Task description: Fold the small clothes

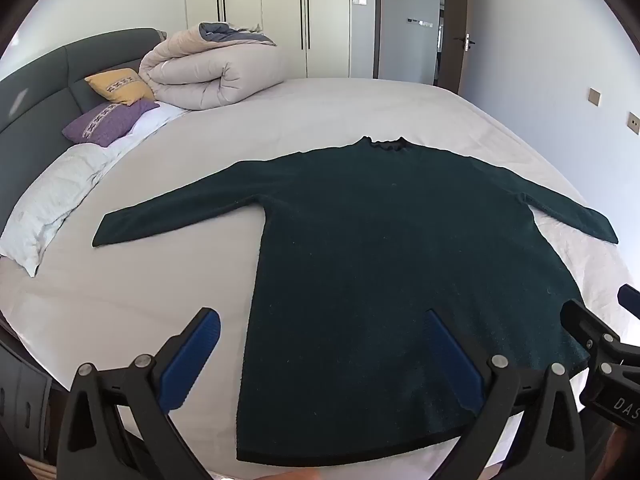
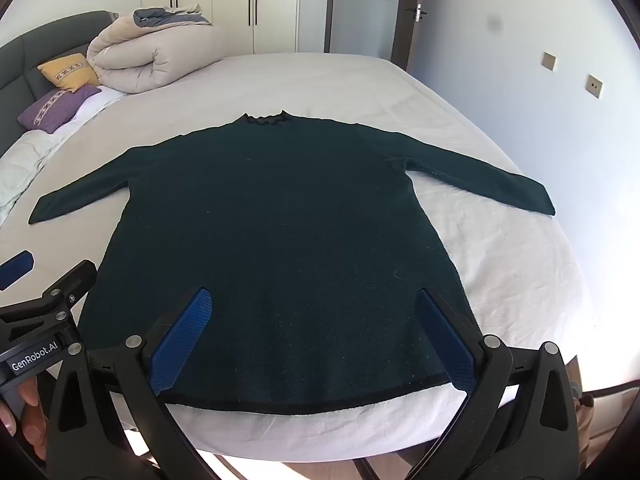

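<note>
Knitwear lies ready: the dark green long-sleeved sweater [image 1: 380, 248] is spread flat on the white-sheeted bed [image 1: 340, 108], both sleeves stretched out left and right, hem at the near edge, likely so each side folds inward cleanly. The left gripper [image 1: 324, 356] and right gripper [image 2: 314, 336] hover above the hem with jaws spread wide, holding nothing. Far left sit a rolled beige duvet [image 1: 208, 76], a yellow cushion [image 1: 120, 86] and a purple cushion [image 1: 108, 122], well apart from the sweater, so nothing obstructs.

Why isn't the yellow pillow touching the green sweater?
Apart. The left wrist view shows the yellow pillow up by the headboard, with a wide stretch of bare white sheet between it and the sweater.
</note>
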`<action>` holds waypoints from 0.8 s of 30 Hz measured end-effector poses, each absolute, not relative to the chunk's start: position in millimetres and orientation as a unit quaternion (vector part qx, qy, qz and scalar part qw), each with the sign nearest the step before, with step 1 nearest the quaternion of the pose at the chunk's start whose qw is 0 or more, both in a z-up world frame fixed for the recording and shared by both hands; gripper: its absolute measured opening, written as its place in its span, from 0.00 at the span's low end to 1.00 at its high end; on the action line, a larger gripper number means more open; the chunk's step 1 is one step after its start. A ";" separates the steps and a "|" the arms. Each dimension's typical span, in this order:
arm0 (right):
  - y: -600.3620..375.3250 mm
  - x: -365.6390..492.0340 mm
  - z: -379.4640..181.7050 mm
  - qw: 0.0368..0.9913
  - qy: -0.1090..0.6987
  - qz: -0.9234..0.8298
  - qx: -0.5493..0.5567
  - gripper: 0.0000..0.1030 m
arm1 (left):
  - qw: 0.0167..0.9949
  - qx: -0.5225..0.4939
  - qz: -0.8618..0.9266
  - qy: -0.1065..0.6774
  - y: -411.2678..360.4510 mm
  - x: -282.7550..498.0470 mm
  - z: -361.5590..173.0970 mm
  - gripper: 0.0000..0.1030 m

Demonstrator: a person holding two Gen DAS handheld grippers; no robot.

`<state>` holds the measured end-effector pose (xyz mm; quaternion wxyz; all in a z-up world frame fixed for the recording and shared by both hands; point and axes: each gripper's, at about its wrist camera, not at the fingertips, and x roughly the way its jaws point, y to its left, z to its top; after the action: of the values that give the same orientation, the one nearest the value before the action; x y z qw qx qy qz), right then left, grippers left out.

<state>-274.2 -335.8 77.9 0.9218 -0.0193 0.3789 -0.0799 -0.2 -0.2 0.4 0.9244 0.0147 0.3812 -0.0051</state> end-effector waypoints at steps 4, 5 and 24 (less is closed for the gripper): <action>-336.0 -274.0 77.8 0.921 0.381 -0.080 -0.020 1.00 | 0.922 0.013 -0.007 0.387 -6.3 1.5 -0.3 1.00; -336.4 -274.0 78.0 0.921 0.381 -0.080 -0.019 1.00 | 0.922 0.011 -0.008 0.387 -6.3 1.3 0.0 1.00; -336.5 -276.1 76.8 0.921 0.381 -0.080 -0.021 1.00 | 0.921 -0.003 -0.012 0.389 10.4 1.1 -2.2 1.00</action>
<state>-276.1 -336.5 76.8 0.9210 -0.0215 0.3807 -0.0801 1.1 10.4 -2.2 0.9212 -0.0031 0.3889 -0.0124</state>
